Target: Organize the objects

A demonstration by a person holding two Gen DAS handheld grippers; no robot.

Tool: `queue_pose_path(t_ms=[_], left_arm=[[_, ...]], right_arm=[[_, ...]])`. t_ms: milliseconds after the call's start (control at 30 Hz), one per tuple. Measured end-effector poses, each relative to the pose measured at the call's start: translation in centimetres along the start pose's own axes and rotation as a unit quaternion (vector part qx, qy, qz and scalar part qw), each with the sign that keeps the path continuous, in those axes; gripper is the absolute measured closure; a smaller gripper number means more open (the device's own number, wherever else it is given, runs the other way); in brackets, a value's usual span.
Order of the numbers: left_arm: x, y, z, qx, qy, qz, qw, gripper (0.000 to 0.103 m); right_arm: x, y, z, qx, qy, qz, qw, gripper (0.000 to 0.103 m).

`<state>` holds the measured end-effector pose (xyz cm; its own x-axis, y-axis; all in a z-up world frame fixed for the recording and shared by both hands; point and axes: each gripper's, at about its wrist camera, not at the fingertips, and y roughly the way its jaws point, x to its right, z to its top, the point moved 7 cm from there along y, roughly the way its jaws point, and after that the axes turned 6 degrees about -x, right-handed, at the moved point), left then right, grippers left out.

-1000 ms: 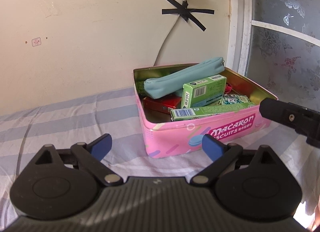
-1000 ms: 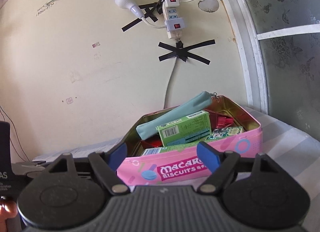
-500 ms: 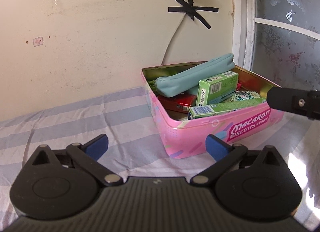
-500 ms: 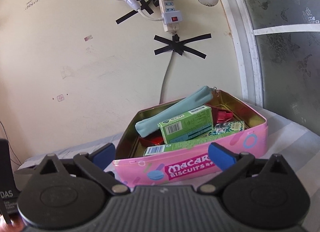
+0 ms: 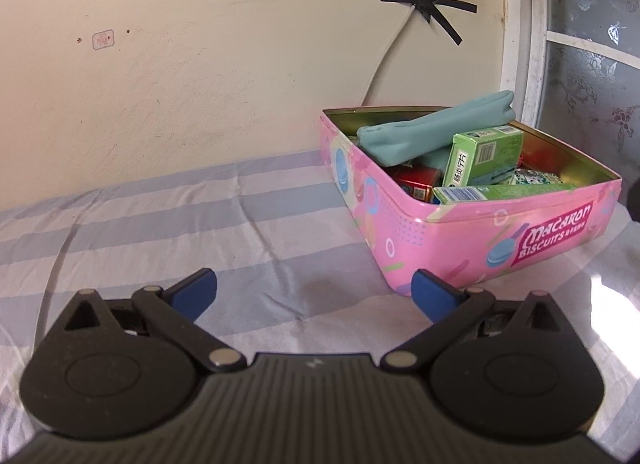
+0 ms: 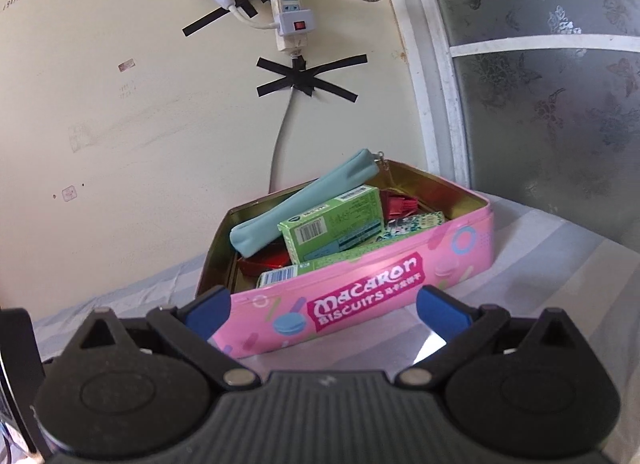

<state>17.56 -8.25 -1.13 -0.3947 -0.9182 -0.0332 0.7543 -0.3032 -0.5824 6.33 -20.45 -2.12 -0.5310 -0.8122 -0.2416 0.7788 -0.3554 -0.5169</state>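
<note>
Nearby, both empty tongs [image 5: 314, 294] [image 6: 324, 312] gape before the packed pink tin [image 6: 360, 296].

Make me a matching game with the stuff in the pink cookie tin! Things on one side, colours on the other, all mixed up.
Things:
1. pencil pouch
2. upright box with barcode
3. biscuit tin
4. gripper fingertips

Colours:
A. pink
B. dark blue
C. light teal
D. green

Pairs: 1-C, 2-D, 3-A, 4-B
</note>
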Motion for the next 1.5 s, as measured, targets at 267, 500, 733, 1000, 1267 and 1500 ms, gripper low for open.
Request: queue_pose_path(t_ms=[267,500,733,1000,1267,1500], left_arm=[[-0.6,-1.0,-0.2,0.011,-0.013,0.009,0.9998,0.000],[-0.2,-2.2,0.2,0.033,-0.004,0.012,0.9994,0.000],[0.4,-1.8,-0.1,0.019,0.005,0.011,0.9998,0.000],[0.2,-1.5,-0.1,0.014,-0.002,0.017,0.9998,0.000],[0.5,-1.4,-0.1,0.005,0.005,0.027,0.9996,0.000],[0.5,-1.1,-0.3,-0.011,0.007,0.023,0.9997,0.000]], right_arm=[[1.1,-1.3,-1.6,0.029,-0.021,-0.014,0.999,0.000],[0.7,-1.3,-1.7,0.048,-0.017,0.012,0.999,0.000],[0.6,-2.1,-2.2,0.063,-0.016,0.009,0.998,0.000],[1.0,-2.0,-2.0,0.074,-0.010,0.000,0.997,0.000],[1.4,-1.9,-1.3,0.083,0.002,0.002,0.997,0.000],[1.5,-1.7,-1.2,0.082,0.003,0.002,0.997,0.000]])
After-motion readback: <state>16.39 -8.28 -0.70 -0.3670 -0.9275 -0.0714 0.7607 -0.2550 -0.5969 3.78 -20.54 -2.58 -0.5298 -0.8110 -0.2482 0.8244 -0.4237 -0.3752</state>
